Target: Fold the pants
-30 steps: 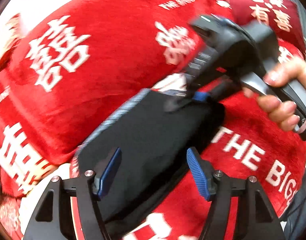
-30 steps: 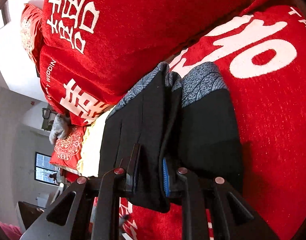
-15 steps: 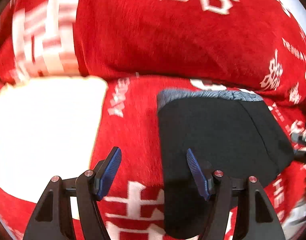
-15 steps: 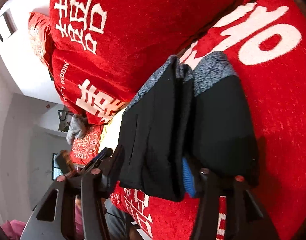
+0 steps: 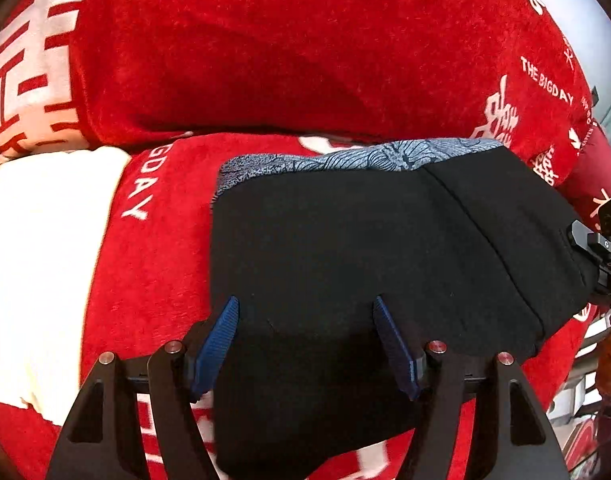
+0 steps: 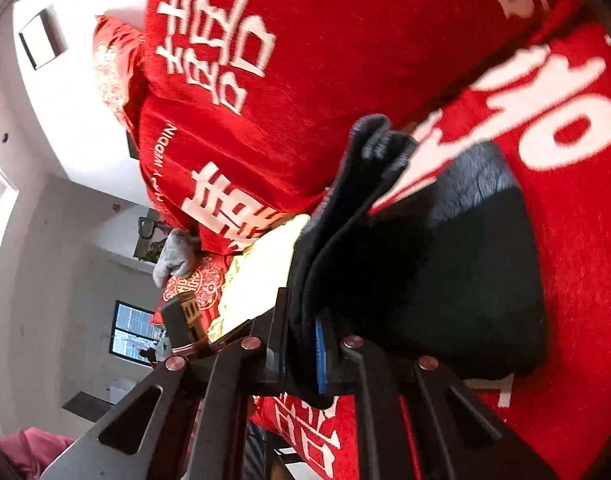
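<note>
The left wrist camera looks steeply down, close over the folded pants (image 5: 385,248) on the red sofa cover (image 5: 153,264). The right wrist camera looks low along the same pants (image 6: 445,272) from their side edge, very near.

The pants (image 5: 365,248) ran off the near edge in the left wrist view; the right gripper (image 5: 609,256) was cut by its right edge, fingertips hidden
</note>
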{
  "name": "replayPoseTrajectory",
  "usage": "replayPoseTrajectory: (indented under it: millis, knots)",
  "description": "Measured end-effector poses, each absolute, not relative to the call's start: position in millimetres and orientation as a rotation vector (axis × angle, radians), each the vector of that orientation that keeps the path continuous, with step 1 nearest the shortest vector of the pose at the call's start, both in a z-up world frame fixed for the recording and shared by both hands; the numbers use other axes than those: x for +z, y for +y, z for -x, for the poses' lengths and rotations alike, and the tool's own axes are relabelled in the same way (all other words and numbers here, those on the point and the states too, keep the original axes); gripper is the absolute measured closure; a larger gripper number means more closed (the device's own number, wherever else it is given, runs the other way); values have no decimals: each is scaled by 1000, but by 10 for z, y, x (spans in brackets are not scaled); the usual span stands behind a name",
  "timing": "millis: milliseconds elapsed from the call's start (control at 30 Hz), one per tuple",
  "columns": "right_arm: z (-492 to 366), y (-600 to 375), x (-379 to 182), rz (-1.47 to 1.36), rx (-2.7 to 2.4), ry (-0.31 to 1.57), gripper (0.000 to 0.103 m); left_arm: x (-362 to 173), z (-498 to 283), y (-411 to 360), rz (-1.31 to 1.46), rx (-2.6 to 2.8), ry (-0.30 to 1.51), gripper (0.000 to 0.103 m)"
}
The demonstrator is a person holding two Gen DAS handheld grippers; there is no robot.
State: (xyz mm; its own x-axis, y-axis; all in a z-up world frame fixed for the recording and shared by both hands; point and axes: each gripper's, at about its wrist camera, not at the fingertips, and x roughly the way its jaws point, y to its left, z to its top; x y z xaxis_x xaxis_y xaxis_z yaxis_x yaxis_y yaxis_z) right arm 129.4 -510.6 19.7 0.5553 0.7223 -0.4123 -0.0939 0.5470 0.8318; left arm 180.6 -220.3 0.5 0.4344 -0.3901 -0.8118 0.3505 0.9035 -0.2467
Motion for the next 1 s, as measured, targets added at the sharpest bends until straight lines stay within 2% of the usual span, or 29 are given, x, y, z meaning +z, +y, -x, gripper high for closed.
replayPoseTrajectory:
  millis: [133, 367, 400, 500, 700, 800, 867, 933, 1000]
  knots:
    - [-1307, -5359, 154, -846, 477, 849, 92, 42, -1769, -2453, -31, -464, 995, 34]
    - [-1324, -5487, -323, -791, 352, 942, 88, 2, -1808, -2504, -94, -433, 985, 33]
    - [-1277, -5483, -353, -770, 348, 925, 88, -1, -1809, -2487, -94, -434, 986, 30]
    - [-1226, -5462, -340, -781, 318, 902, 87, 24, -1770, -2422, -92, -433, 984, 29]
    - [-1131, -5261, -113, -615, 215, 918, 77, 60, -1754, -2262, -49, -411, 1009, 29]
    - [-1033, -5185, -32, -557, 151, 924, 66, 63, -1741, -2178, -48, -382, 1033, 29]
    - [-970, -5144, 17, -497, 92, 932, 46, 69, -1719, -2134, -44, -377, 1036, 29]
    - [-919, -5134, 43, -461, 43, 943, 36, 78, -1689, -2101, -54, -365, 1032, 29]
    - [-857, -5160, 63, -464, 17, 955, 34, 89, -1668, -2086, -66, -354, 1027, 29]
